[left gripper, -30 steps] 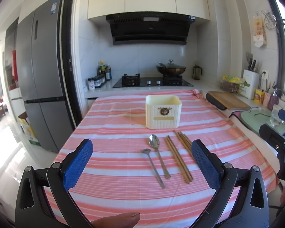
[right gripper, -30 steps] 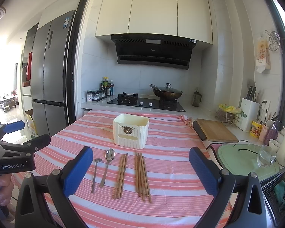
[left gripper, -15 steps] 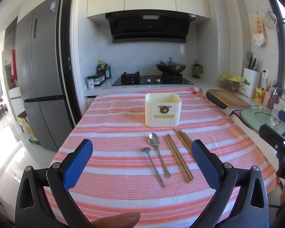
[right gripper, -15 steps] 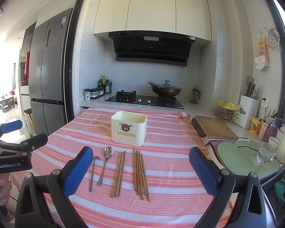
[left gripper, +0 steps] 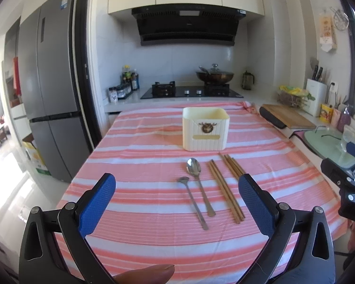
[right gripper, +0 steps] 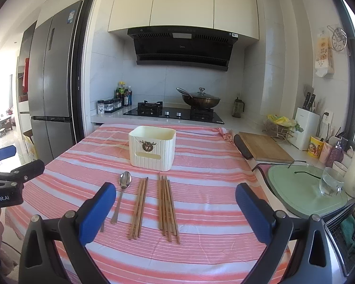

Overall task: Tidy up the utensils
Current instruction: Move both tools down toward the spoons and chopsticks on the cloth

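Left gripper (left gripper: pixel 177 195): jaws spread wide, holding nothing, above the near part of the table.
Right gripper (right gripper: pixel 175 204): jaws spread wide, empty, above the near edge of the striped cloth (right gripper: pixel 201 156).
Holder (left gripper: pixel 205 132): cream utensil box, upright on the cloth, beyond the utensils (open top, deer emblem on its front).
Large spoon (left gripper: pixel 200 184): flat on the cloth, bowl toward the holder.
Small spoon (left gripper: pixel 192 201): just left of the large spoon, lying apart from it.
Chopsticks, left set (right gripper: pixel 138 208): flat, just right of the large spoon.
Chopsticks, right set (right gripper: pixel 168 208): flat, beside the left set, not touching it.
Background: wok (right gripper: pixel 200 100) on the stove; cutting board (right gripper: pixel 264 146) to the right.
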Available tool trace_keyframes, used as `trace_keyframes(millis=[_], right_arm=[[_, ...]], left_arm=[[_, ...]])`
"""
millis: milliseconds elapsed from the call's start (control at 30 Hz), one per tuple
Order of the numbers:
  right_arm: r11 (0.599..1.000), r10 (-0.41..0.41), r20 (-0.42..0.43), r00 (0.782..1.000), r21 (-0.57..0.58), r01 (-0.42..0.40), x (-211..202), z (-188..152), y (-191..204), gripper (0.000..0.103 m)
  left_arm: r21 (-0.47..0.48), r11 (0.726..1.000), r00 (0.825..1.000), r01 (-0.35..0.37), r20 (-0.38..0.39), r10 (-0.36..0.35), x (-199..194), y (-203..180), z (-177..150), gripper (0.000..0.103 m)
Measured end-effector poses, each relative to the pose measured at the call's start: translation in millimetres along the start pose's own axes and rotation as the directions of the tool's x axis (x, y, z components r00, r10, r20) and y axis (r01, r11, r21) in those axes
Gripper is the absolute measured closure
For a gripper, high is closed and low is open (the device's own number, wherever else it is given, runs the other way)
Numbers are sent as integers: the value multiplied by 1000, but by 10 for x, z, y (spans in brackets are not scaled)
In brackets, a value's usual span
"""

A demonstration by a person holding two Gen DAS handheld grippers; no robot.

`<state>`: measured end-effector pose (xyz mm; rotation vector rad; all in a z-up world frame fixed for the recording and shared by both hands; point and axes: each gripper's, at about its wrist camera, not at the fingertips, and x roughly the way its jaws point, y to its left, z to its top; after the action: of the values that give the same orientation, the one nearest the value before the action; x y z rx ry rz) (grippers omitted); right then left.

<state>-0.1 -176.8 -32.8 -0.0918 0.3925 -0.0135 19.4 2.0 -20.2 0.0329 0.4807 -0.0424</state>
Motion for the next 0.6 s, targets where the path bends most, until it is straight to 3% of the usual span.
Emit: trace_keyframes(millis=[600], right_arm=[[999,-45,-131,990,-2,45,470,-246,-88,0]], left_arm=[[3,1000,992,-27,-119,27,486,7,-144,0]])
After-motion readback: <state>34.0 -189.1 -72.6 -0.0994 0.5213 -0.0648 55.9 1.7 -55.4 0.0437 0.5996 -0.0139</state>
